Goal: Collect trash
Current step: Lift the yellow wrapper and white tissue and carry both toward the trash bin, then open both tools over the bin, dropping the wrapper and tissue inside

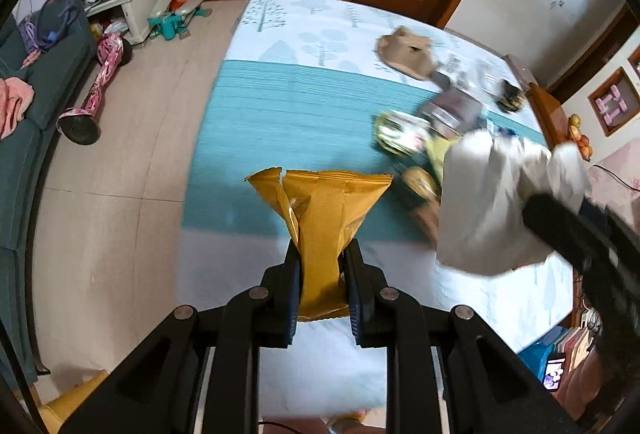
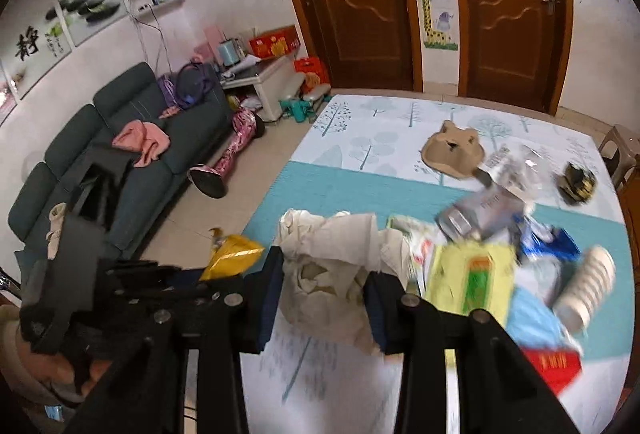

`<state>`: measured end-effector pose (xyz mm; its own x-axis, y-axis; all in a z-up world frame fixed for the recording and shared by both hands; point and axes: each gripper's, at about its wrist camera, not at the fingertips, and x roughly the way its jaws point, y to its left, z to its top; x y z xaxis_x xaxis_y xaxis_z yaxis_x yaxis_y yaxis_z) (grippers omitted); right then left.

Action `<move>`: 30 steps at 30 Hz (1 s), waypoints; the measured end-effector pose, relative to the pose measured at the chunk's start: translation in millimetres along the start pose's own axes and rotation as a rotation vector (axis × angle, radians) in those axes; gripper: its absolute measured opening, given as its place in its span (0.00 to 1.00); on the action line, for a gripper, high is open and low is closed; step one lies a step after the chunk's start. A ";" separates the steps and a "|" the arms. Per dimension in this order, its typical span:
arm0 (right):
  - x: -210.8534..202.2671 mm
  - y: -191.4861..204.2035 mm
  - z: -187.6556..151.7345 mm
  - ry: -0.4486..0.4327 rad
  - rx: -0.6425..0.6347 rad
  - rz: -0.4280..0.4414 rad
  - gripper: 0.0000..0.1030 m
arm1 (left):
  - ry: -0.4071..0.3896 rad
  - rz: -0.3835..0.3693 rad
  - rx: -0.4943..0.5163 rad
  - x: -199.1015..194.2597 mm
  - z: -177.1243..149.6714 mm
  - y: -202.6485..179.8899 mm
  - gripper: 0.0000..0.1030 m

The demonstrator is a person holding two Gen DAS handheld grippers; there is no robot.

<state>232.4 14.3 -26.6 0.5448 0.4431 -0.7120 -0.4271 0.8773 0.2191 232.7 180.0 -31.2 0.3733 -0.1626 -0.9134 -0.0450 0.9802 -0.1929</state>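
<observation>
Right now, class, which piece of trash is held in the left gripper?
The yellow wrapper, pinched upright in the left gripper. The crumpled white paper sits in the right gripper; the rest lies on the table.

Soft indoor light, motion-blurred trash, bowed fisheye edges.

Left gripper (image 1: 320,266) clamped on a yellow wrapper (image 1: 320,210); right gripper (image 2: 324,298) pinching crumpled paper (image 2: 332,274), both raised.
</observation>
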 end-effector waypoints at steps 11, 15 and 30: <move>-109.8 -37.6 -150.9 0.083 0.030 0.033 0.37 | 0.026 -0.015 0.006 -34.3 -157.6 -109.8 0.18; -126.6 -49.2 -199.6 0.142 0.062 0.039 0.37 | 0.068 -0.018 0.022 -31.8 -199.2 -134.3 0.18; -85.9 -90.8 -324.4 0.258 0.370 0.023 0.37 | 0.241 0.004 0.173 47.9 -292.2 -161.3 0.18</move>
<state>-9.7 -163.4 -201.8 0.3207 0.4435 -0.8370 -0.1241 0.8957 0.4270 -12.9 -19.0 -148.7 0.1418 -0.1605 -0.9768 0.1205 0.9822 -0.1439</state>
